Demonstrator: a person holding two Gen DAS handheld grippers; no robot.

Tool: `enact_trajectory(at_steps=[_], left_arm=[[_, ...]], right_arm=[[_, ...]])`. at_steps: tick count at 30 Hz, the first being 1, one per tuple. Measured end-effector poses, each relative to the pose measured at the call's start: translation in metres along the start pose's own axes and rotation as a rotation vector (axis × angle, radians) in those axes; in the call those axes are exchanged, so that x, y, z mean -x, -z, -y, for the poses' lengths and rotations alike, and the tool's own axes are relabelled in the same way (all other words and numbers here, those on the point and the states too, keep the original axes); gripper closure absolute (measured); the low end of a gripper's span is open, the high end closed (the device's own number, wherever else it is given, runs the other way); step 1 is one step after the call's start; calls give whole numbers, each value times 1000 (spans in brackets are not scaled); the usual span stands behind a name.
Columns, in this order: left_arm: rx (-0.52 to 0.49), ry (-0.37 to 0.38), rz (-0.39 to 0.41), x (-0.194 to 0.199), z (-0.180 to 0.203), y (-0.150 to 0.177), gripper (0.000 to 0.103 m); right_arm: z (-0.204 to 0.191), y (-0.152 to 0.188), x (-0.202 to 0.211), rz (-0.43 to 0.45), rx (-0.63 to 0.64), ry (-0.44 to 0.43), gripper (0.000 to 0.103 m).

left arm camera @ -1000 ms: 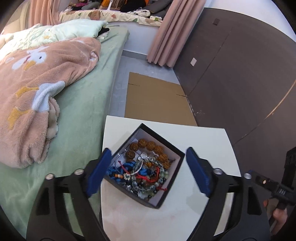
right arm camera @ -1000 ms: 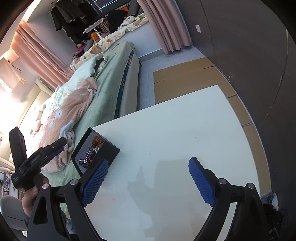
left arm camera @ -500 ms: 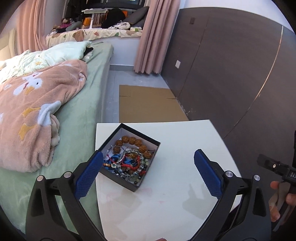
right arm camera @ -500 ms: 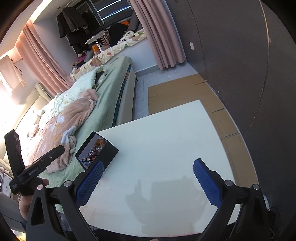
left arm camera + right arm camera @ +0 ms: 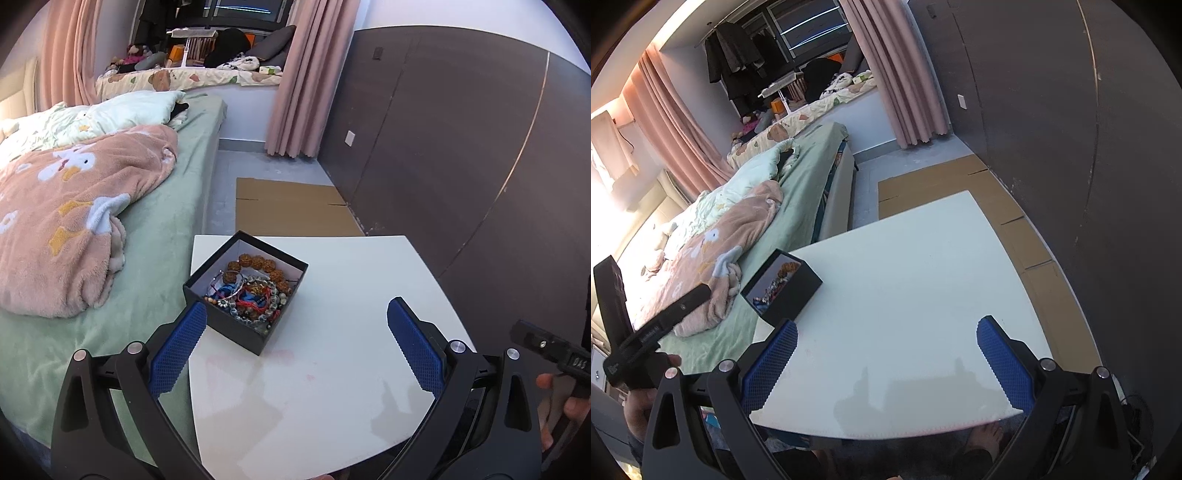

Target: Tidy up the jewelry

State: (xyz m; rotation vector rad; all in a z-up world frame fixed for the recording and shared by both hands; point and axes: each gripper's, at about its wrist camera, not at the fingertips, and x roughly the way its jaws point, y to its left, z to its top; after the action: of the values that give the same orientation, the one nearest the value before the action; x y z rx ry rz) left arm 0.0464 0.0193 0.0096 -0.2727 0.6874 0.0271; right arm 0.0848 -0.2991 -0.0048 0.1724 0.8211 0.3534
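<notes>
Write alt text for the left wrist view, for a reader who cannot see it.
An open black box heaped with beaded bracelets sits at the left edge of a white table, just ahead of the left gripper, whose blue-padded jaws are spread wide and empty. A bed with a pink blanket lies to the left.

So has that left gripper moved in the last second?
Yes. The left gripper has pulled back from the black box, which now looks smaller on the white table.

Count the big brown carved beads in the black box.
8 show in the left wrist view: the brown carved beads curve along the far inner walls of the black box on the white table. The bracelet tangle may hide more.
</notes>
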Motion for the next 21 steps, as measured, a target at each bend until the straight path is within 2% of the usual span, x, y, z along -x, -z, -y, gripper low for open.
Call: enact_trajectory(at_steps=[5,21], left_arm=[[-32,-11,13,7,4,4,5],[-45,-2,28,5,4,7,5]], right_arm=[[-3,1,6,21,6,2,8],[-16,1,6,40,43,-23,8]])
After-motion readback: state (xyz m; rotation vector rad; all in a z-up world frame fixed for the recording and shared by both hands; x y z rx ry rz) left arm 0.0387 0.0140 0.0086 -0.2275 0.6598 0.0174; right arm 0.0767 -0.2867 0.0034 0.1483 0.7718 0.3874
